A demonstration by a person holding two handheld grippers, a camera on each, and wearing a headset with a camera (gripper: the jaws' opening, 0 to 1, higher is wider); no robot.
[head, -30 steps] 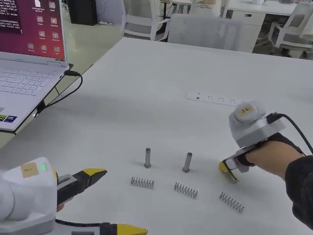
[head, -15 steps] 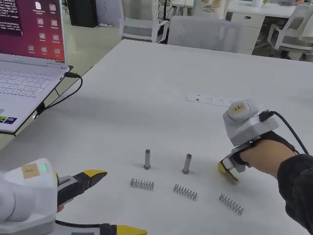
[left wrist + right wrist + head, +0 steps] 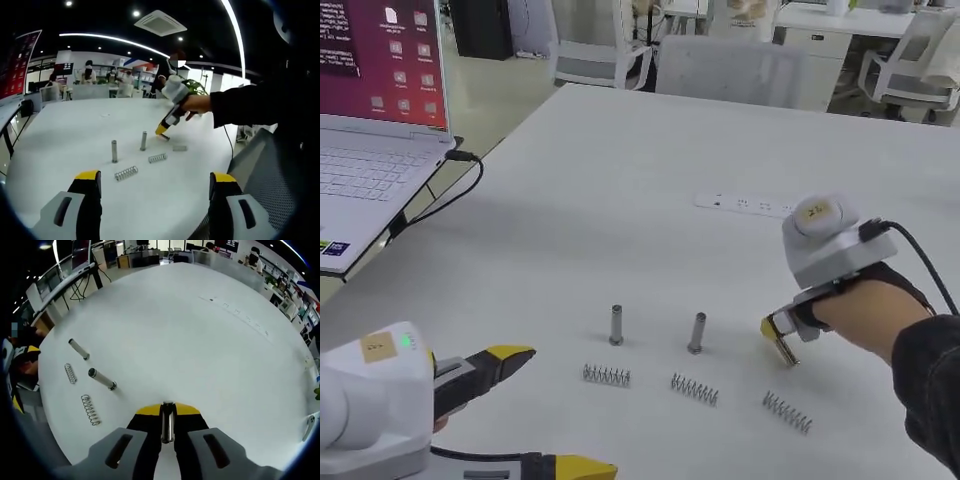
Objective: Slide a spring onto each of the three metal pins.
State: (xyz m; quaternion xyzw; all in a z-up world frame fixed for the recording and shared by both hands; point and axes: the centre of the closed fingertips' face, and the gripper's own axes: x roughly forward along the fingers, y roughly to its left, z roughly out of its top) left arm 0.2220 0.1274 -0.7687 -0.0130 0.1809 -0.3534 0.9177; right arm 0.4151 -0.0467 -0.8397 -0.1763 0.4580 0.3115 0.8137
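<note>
Low over the white table (image 3: 650, 180) in the head view, the right gripper (image 3: 780, 340) tips downward. Two upright pins (image 3: 616, 325) stand to the left of its jaws, and three springs (image 3: 694, 389) lie in a row nearer the person. The left gripper (image 3: 545, 410) hovers wide open and empty. Left gripper view: pins and springs lie ahead, between its spread jaws. Right gripper view: closed jaws clamp the third pin (image 3: 167, 422), probably to stand it in line with the upright pins ahead-left.
</note>
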